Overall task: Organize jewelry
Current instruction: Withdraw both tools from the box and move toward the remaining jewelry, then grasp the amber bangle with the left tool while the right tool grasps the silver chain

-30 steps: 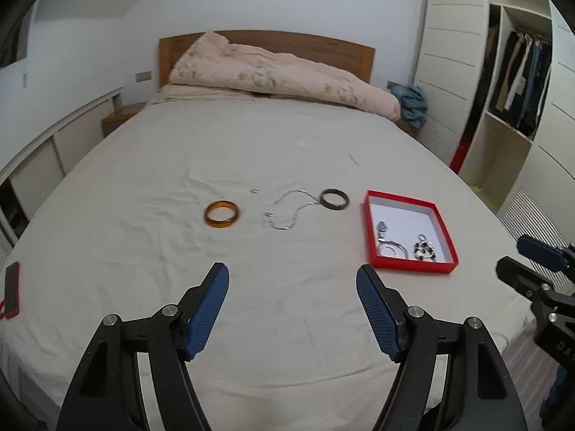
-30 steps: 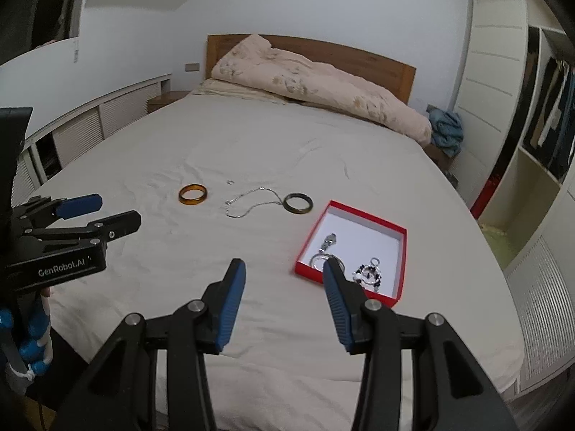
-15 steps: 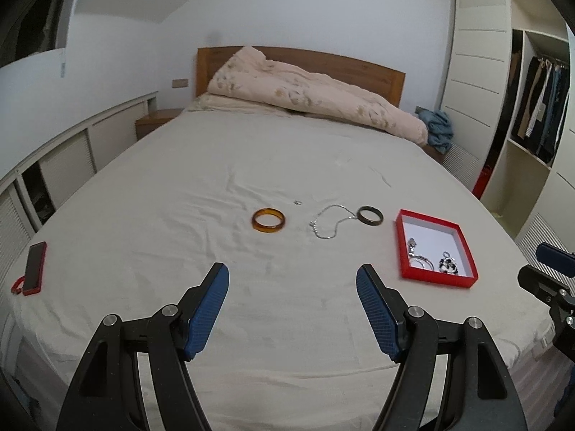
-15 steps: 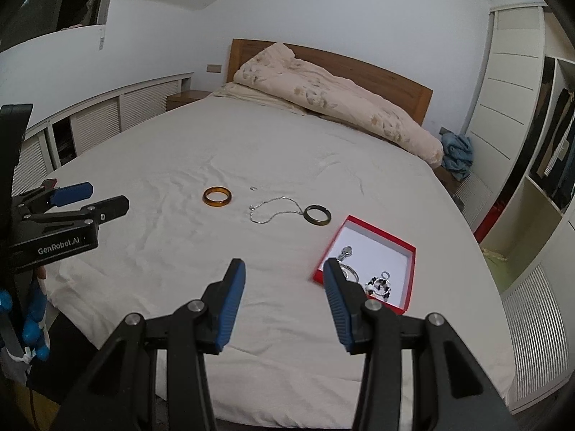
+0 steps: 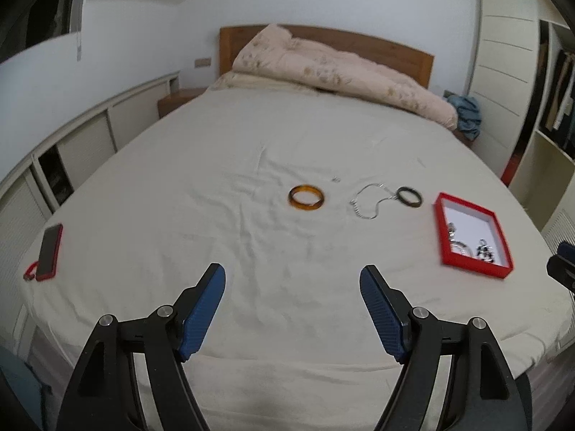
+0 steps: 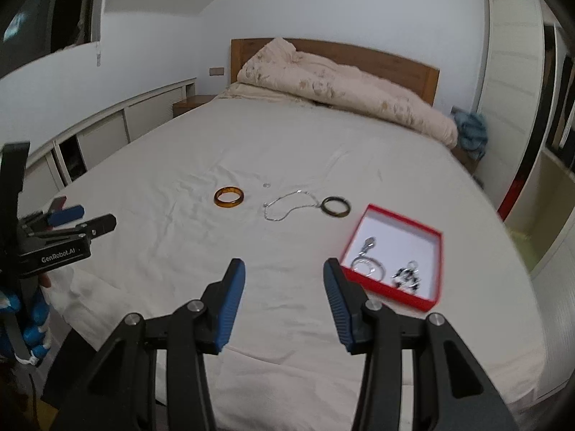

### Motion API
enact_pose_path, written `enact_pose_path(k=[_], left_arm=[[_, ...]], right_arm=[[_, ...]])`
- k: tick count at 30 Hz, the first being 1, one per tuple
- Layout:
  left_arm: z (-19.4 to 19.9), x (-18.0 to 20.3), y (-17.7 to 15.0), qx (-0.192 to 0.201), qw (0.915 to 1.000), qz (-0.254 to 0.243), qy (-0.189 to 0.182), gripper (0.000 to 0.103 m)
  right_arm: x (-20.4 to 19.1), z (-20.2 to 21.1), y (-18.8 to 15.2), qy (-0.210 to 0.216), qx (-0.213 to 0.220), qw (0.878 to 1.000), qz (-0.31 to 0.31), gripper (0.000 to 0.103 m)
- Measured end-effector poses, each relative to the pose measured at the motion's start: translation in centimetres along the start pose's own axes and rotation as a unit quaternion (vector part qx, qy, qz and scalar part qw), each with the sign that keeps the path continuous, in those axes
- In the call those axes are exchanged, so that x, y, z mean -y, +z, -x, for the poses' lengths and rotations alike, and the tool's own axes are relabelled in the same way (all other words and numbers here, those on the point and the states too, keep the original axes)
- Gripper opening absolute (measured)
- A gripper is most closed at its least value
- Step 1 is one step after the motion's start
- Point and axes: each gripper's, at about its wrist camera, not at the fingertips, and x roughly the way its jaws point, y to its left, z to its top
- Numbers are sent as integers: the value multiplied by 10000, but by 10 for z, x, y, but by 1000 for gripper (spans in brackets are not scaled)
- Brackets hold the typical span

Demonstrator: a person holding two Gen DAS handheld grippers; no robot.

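Note:
On the white bed sheet lie an amber bangle [image 5: 306, 198] [image 6: 229, 197], a thin silver chain [image 5: 370, 204] [image 6: 287, 206] and a dark bangle [image 5: 409, 196] [image 6: 335, 207], in a row. A tiny silver piece [image 5: 336, 179] [image 6: 266, 185] sits just behind them. To their right is a red box [image 5: 476, 268] [image 6: 395, 296] holding a silver key ring [image 6: 366, 262] and a black-and-white beaded piece [image 6: 406, 274]. My left gripper [image 5: 291, 271] [image 6: 93, 215] hovers near the bed's front, its jaws opening with nothing between them. My right gripper [image 6: 284, 265] is open and empty beside the box's near corner.
A red phone [image 5: 50, 251] lies at the bed's left edge. A bunched pink quilt [image 5: 341, 72] lies against the wooden headboard. Low white cabinets run along the left wall, and a wardrobe with hanging clothes stands at the right.
The left wrist view has swung, so the jewelry and the red box now sit further right and the phone is in fuller view. The right gripper has shifted a little.

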Motion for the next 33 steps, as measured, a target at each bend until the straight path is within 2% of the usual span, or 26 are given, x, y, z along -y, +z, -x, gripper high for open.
enact_pose_path(k=[11, 21, 23, 25, 27, 33], left_arm=[[-116, -20, 13, -611, 9979, 179, 106, 76], [-218, -16, 55, -688, 9975, 154, 4, 74], [-241, -14, 67, -690, 9975, 160, -73, 74], [-262, -13, 78, -727, 9972, 134, -115, 74], [-285, -10, 86, -799, 9966, 53, -182, 74], [-339, -5, 90, -1144, 9930, -193, -230, 61]], right_arm=[[18, -124, 3, 500, -529, 9954, -620, 44], [17, -256, 15, 918, -1034, 9853, -1007, 44], [19, -281, 21, 972, -1074, 9830, -1129, 46], [22, -307, 27, 1004, -1097, 9813, -1221, 55], [24, -331, 32, 1014, -1109, 9804, -1277, 56], [30, -389, 37, 1008, -1268, 9755, -1487, 59]])
